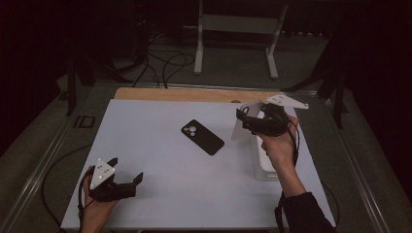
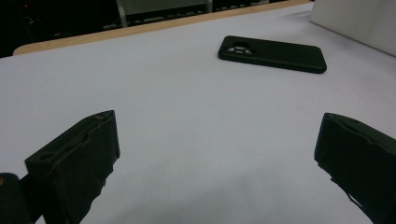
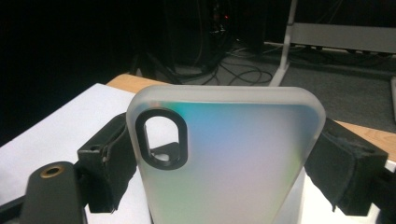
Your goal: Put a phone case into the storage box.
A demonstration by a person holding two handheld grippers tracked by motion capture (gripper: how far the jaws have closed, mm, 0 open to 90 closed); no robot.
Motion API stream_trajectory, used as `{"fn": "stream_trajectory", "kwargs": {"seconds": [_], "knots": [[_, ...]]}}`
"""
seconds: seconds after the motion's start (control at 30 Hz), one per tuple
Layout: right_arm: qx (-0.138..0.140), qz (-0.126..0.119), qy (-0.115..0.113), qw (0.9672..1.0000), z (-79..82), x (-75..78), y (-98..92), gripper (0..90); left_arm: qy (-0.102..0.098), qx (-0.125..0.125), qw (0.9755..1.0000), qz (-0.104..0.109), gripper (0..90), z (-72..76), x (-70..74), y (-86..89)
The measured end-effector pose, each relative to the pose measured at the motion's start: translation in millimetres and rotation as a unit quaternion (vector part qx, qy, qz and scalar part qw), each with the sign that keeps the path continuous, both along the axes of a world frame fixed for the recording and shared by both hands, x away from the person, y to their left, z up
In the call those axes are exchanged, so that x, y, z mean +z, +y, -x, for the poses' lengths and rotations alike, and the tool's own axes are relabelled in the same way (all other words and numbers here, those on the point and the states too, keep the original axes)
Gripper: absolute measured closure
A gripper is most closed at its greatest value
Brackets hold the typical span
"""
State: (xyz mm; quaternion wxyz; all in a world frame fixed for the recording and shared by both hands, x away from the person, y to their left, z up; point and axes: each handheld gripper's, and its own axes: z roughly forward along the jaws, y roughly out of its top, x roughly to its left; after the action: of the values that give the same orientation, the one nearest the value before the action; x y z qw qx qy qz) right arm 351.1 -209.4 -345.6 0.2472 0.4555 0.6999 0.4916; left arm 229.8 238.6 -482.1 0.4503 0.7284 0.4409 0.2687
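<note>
A black phone (image 1: 202, 137) lies face down in the middle of the white table (image 1: 160, 194); the left gripper view has the phone (image 2: 272, 53) far ahead of the jaws. My right gripper (image 1: 246, 118) is raised over the table's right side, shut on a frosted, translucent phone case (image 1: 240, 128). In the right gripper view the case (image 3: 233, 168) stands upright between the two pads, its black-rimmed camera cutout at upper left. My left gripper (image 1: 126, 171) rests low near the front left corner, open with nothing between its jaws (image 2: 217, 135).
A white box (image 1: 265, 162) stands on the table under my right hand, and the left gripper view catches this box (image 2: 359, 23) at its top right. A wooden strip (image 1: 194, 94) borders the far edge. Cables and a metal stand's legs (image 1: 235, 43) are on the floor beyond.
</note>
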Motion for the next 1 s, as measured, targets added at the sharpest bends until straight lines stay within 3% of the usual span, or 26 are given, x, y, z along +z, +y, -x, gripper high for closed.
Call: {"fn": "stream_trajectory", "kwargs": {"seconds": [0.17,1.0], "knots": [[-0.011,0.01,0.004,0.9999,-8.3,-0.7,-4.2,16.8,0.0,0.0,1.0,0.0,0.6,-0.1,-0.2,0.1],[-0.07,0.006,0.02,0.9973,-42.2,-2.4,-34.2,16.8,-0.002,0.003,1.0,0.0,0.6,0.5,0.0,-1.1]]}}
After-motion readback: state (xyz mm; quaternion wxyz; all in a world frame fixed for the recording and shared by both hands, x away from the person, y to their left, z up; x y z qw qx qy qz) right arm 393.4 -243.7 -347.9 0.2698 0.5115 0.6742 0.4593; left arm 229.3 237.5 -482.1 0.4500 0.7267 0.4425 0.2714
